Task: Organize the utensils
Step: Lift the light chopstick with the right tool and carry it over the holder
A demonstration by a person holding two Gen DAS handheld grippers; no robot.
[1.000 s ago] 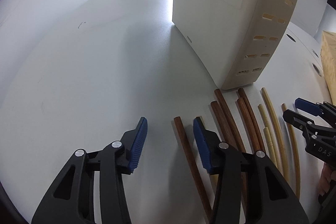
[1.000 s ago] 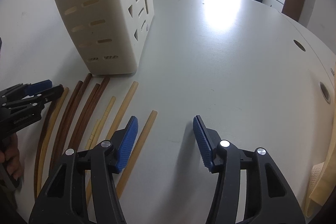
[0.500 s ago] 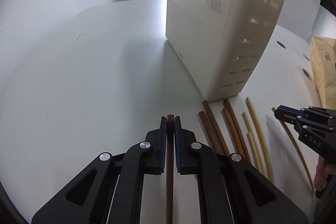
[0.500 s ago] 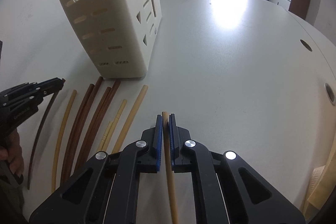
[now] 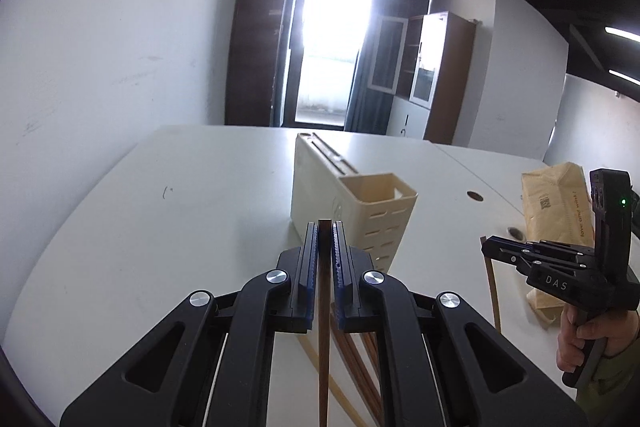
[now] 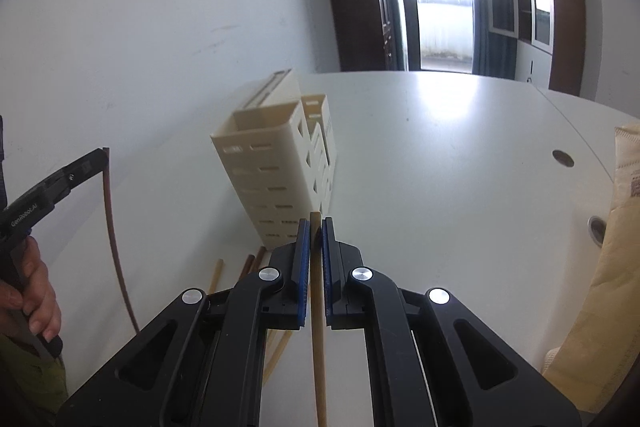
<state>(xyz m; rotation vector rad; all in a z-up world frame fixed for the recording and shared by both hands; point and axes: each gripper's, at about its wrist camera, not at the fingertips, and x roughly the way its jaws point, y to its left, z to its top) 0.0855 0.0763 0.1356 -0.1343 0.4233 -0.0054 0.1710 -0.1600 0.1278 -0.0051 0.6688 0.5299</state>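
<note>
Two chopsticks lifted near the holder

Left tongs (image 5: 324, 227) pinch a dark chopstick (image 5: 323, 327), right tongs (image 6: 314, 225) a pale chopstick (image 6: 318, 327); both sticks run lengthwise along the fingers, tips toward the cream holder (image 5: 376, 215) on the desk (image 5: 200, 227).

Left tool (image 5: 324, 227) and right tool (image 6: 315, 223) both clamped shut.

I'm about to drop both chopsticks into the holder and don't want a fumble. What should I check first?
1. Left gripper shut on dark brown wooden chopstick: ok.
2. Right gripper shut on light bamboo chopstick: ok.
3. Cream slotted plastic utensil holder upright, front compartment open: ok.
4. Both chopsticks lifted off white table: ok.
5. Held chopsticks' lower tips clear of those on table: cannot tell.
</note>
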